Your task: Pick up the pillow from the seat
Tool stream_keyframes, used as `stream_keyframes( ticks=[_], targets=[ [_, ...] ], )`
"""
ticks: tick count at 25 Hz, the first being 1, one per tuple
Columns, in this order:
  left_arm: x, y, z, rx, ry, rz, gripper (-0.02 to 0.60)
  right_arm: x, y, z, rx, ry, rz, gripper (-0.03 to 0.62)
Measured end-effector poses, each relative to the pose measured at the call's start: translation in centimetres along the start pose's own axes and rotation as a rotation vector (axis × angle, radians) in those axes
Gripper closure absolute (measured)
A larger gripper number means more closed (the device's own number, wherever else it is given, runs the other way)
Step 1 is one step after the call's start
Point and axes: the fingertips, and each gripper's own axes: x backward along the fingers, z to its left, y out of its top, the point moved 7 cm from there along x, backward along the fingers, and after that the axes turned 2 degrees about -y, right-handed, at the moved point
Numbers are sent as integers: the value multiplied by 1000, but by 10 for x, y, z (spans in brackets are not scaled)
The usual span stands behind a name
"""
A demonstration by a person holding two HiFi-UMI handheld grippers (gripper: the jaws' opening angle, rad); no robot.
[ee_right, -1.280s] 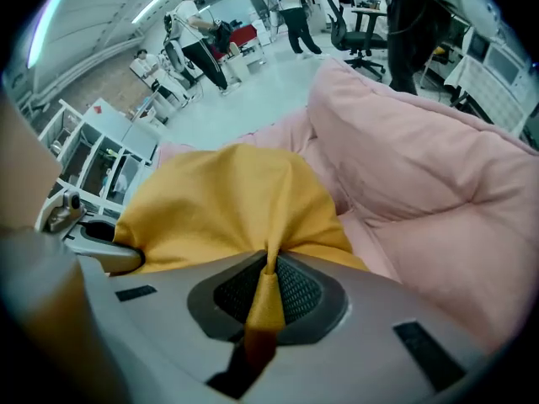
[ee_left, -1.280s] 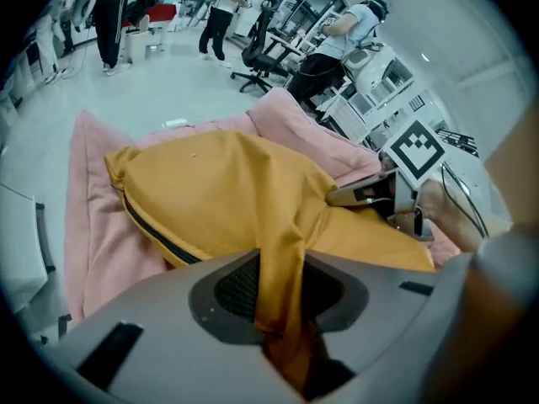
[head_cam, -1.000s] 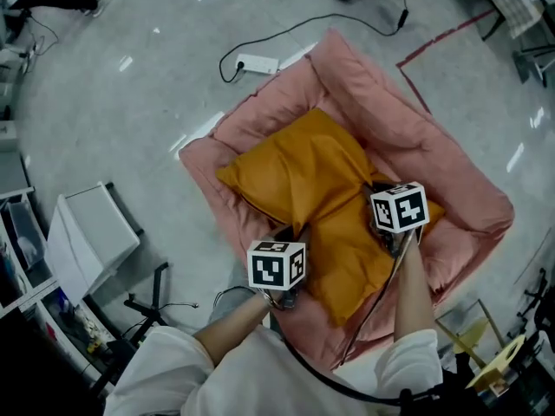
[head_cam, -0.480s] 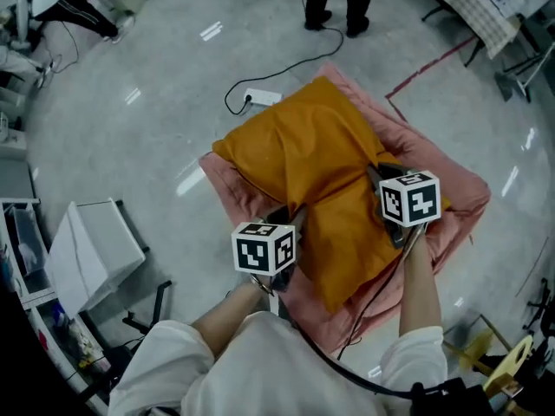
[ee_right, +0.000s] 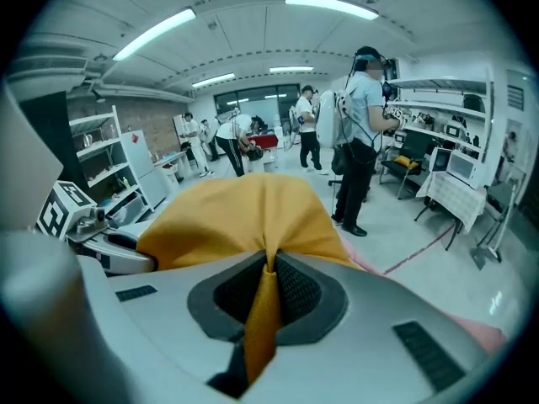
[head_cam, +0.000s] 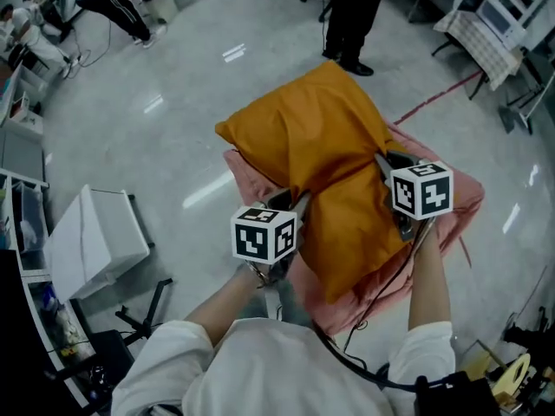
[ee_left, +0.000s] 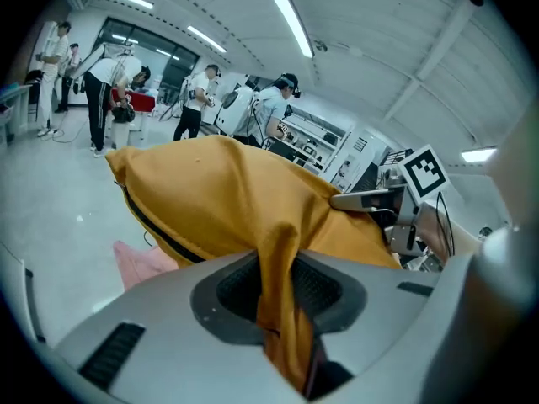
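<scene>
The left tool (head_cam: 288, 201) is clamped on a pinch of the orange pillow (head_cam: 321, 146). In the left gripper view a fold of the cloth runs down between its jaws and both pads press on it (ee_left: 282, 286). The right tool (head_cam: 388, 165) is closed the same way on the pillow's right side. The right gripper view shows a thin gathered strip of orange fabric squeezed between its nearly closed jaws (ee_right: 268, 297). Each tool sits in one of the person's hands, with white sleeves at the near edge of the head view.

The pillow hangs between the two tools, above the pink padded seat (head_cam: 455, 211). Its far end is bunched high and its near end droops towards the person. Whether that drooping end touches the seat cannot be told. A black zipper (ee_left: 156, 225) runs along the pillow's left edge, and a corner of the pink seat (ee_left: 139, 263) shows below it in the left gripper view.

The seat lies on a glossy grey floor (head_cam: 173, 137). A white box (head_cam: 91, 237) stands to the left, well apart from the seat. A red tape line (head_cam: 434, 98) crosses the floor on the far right. A person in dark trousers (head_cam: 351, 16) stands on the far side, just beyond the pillow.
</scene>
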Motion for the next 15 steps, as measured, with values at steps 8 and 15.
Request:
stream_keyframes(
  ticks=[8,15],
  targets=[
    [49,0,15,-8,-2,-47,486,16,18,52,67,-23,-51,556],
    [118,0,62,-52,-28,-87,486,17,33,135,73,-51,-93,556]
  ],
)
